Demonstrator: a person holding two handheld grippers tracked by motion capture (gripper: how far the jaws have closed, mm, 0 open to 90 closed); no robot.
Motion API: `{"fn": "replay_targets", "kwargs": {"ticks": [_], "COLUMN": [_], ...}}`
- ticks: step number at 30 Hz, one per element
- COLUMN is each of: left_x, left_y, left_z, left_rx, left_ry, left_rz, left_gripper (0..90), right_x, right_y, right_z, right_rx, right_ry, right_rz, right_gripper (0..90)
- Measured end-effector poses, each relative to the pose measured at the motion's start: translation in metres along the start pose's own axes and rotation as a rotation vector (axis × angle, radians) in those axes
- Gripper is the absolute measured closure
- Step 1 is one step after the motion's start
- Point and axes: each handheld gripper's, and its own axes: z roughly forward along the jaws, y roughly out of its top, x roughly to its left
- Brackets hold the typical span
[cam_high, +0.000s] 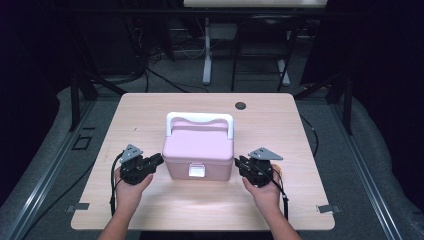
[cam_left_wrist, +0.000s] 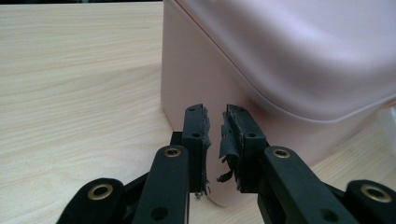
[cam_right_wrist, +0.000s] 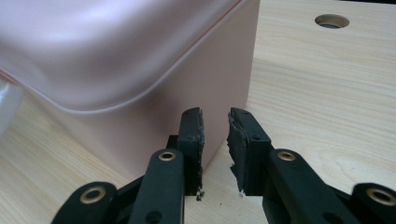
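I have the pink storage box (cam_high: 199, 155) sitting at the middle of the wooden table (cam_high: 150, 107), lid on, its white carry handle (cam_high: 200, 119) lying back over the lid and a white latch (cam_high: 197, 170) on the front face toward me. My left gripper (cam_high: 159, 160) is at the box's left side near the front corner, and in the left gripper view (cam_left_wrist: 215, 135) its jaws stand a narrow gap apart with nothing clamped between them, the tips just short of the box's lower wall (whether the worn pads actually touch the plastic I cannot tell). My right gripper (cam_high: 239, 162) mirrors it at the right side; in the right gripper view (cam_right_wrist: 215, 135) its jaws are likewise slightly parted and empty, close to the box's corner. A round cable hole (cam_high: 241, 105) lies behind the box.
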Motion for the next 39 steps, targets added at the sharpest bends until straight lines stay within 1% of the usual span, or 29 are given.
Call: {"fn": "replay_targets", "kwargs": {"ticks": [2,3,4,5,7,8,9,10,11,13,15,17,20,21,24,29,32,35,38,39], "left_x": [-0.002,-0.002,-0.004,-0.004,-0.006,-0.007,-0.008,-0.009,-0.010,-0.013,-0.014,-0.015,-0.015,-0.015,-0.017,-0.018,-0.019,-0.019,-0.020,-0.021], "left_y": [0.000,0.000,0.000,0.000,0.000,0.000,-0.001,-0.001,-0.001,-0.001,-0.001,-0.002,-0.002,-0.002,-0.003,-0.003,-0.003,-0.003,-0.002,-0.001], "left_z": [0.000,0.000,0.000,0.001,0.000,0.000,0.000,0.000,0.000,0.000,-0.002,-0.002,-0.003,-0.003,-0.004,-0.005,-0.005,-0.006,-0.006,-0.006], "left_rx": [0.003,0.002,0.002,0.002,0.011,0.013,0.013,0.005,0.006,0.004,0.013,0.011,0.023,0.019,0.011,0.026,0.022,0.029,0.033,0.038], "left_ry": [-0.012,-0.014,-0.014,-0.020,-0.025,-0.022,-0.018,-0.020,-0.017,-0.015,-0.015,-0.016,-0.022,-0.019,-0.022,-0.021,-0.021,-0.029,-0.025,-0.019], "left_rz": [0.010,0.020,0.023,0.021,0.031,0.033,0.036,0.028,0.035,0.039,0.043,0.044,0.048,0.049,0.047,0.057,0.059,0.051,0.050,0.044], "left_gripper": [78.4,79.2,79.2,79.3,80.6,81.3,82.4,83.8,85.6,89.1,89.5,89.5,89.6,89.6,89.7,89.9,90.0,90.0,90.0,90.0], "right_x": [0.000,0.002,0.002,0.002,0.001,0.002,0.003,0.004,0.005,0.009,0.012,0.012,0.011,0.011,0.012,0.012,0.012,0.012,0.012,0.012], "right_y": [0.000,-0.001,-0.001,-0.001,-0.003,-0.003,-0.003,-0.003,-0.004,-0.004,-0.005,-0.005,-0.006,-0.007,-0.008,-0.008,-0.008,-0.008,-0.007,-0.007], "right_z": [0.000,-0.001,-0.001,-0.001,-0.002,-0.002,-0.002,-0.002,-0.001,-0.001,-0.001,-0.001,-0.002,-0.001,-0.002,-0.003,-0.003,-0.004,-0.005,-0.005], "right_rx": [-0.006,-0.019,-0.019,-0.023,-0.031,-0.035,-0.037,-0.039,-0.043,-0.046,-0.050,-0.049,-0.047,-0.049,-0.048,-0.045,-0.045,-0.044,-0.032,-0.031], "right_ry": [0.002,-0.006,-0.006,-0.016,-0.015,-0.017,-0.020,-0.022,-0.026,-0.045,-0.054,-0.055,-0.050,-0.052,-0.060,-0.062,-0.063,-0.063,-0.062,-0.062], "right_rz": [0.004,0.001,0.001,0.000,0.008,0.009,0.005,-0.007,-0.013,-0.045,-0.053,-0.051,-0.035,-0.034,-0.035,-0.040,-0.043,-0.044,-0.057,-0.058], "right_gripper": [74.6,75.2,75.2,75.5,77.2,77.7,78.8,80.8,82.4,88.0,89.5,89.7,89.8,89.9,90.0,90.0,90.0,90.0,90.0,90.0]}}
